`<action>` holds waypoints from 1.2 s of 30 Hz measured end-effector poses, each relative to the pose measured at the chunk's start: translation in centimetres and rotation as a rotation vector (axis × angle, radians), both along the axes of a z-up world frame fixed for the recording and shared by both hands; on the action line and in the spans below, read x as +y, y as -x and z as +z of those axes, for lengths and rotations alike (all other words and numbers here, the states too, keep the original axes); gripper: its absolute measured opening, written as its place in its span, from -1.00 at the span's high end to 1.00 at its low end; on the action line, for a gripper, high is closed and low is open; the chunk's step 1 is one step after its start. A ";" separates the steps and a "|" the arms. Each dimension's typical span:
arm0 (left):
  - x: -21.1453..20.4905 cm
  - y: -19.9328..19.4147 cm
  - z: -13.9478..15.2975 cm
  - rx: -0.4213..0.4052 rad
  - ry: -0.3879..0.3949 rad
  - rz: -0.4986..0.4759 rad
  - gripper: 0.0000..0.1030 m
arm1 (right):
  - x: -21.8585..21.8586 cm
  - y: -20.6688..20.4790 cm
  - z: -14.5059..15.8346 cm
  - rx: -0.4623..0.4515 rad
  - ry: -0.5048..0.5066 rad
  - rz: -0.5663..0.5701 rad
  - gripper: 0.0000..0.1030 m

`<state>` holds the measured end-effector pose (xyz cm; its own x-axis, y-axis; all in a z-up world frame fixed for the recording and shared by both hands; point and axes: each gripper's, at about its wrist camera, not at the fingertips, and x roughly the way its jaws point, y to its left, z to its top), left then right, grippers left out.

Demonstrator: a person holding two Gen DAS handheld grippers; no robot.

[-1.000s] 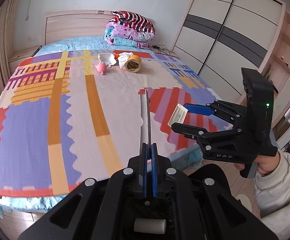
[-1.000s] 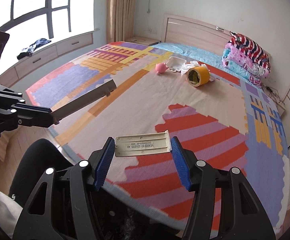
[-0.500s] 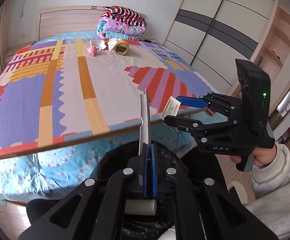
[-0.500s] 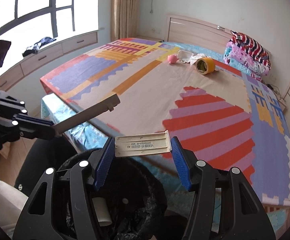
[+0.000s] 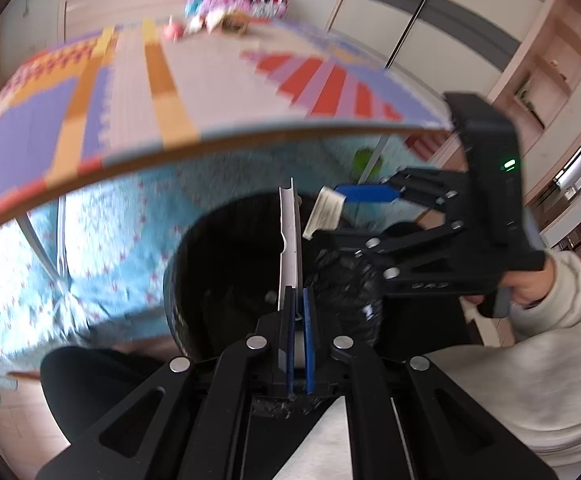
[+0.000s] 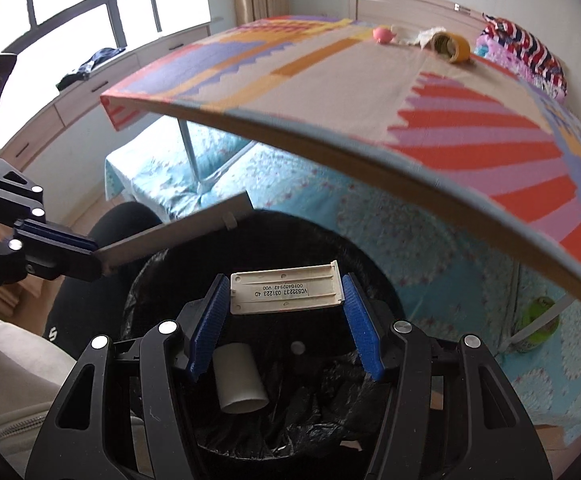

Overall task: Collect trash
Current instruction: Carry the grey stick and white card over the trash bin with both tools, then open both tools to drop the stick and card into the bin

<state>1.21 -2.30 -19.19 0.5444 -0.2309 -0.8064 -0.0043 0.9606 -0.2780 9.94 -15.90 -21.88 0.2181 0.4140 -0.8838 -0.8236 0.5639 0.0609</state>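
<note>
My left gripper [image 5: 298,300] is shut on a long grey plastic strip [image 5: 289,240], held edge-on over the black-lined trash bin [image 5: 210,248]. The strip also shows in the right wrist view [image 6: 178,236], with the left gripper [image 6: 86,256] at the left. My right gripper [image 6: 284,296] is shut on a beige plastic cover with a printed label [image 6: 284,292], held over the bin [image 6: 378,288]; it also shows in the left wrist view [image 5: 324,212]. A cardboard tube [image 6: 238,380] lies in the bin.
The board with the colourful patterned mat [image 6: 370,92] overhangs the bin. At its far end lie a pink toy [image 6: 383,34], crumpled paper [image 6: 420,36] and a yellow tape roll [image 6: 452,47]. The blue bedsheet [image 6: 330,208] hangs below. A green object [image 6: 538,320] lies underneath.
Both grippers have dropped from above the mat to below its edge, over the bin. Each keeps hold of its plastic piece.
</note>
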 end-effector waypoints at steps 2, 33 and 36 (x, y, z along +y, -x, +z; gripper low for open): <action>0.3 -0.5 -1.7 0.044 0.017 0.012 0.93 | 0.0 0.1 -1.0 0.005 0.026 -0.001 -0.11; 0.6 -4.0 -8.9 0.226 0.023 0.057 0.91 | 0.1 2.1 -7.8 0.172 0.208 0.028 -0.28; 0.4 -4.0 -8.3 0.209 0.029 0.044 0.91 | 0.0 1.9 -7.2 0.159 0.196 0.020 -0.28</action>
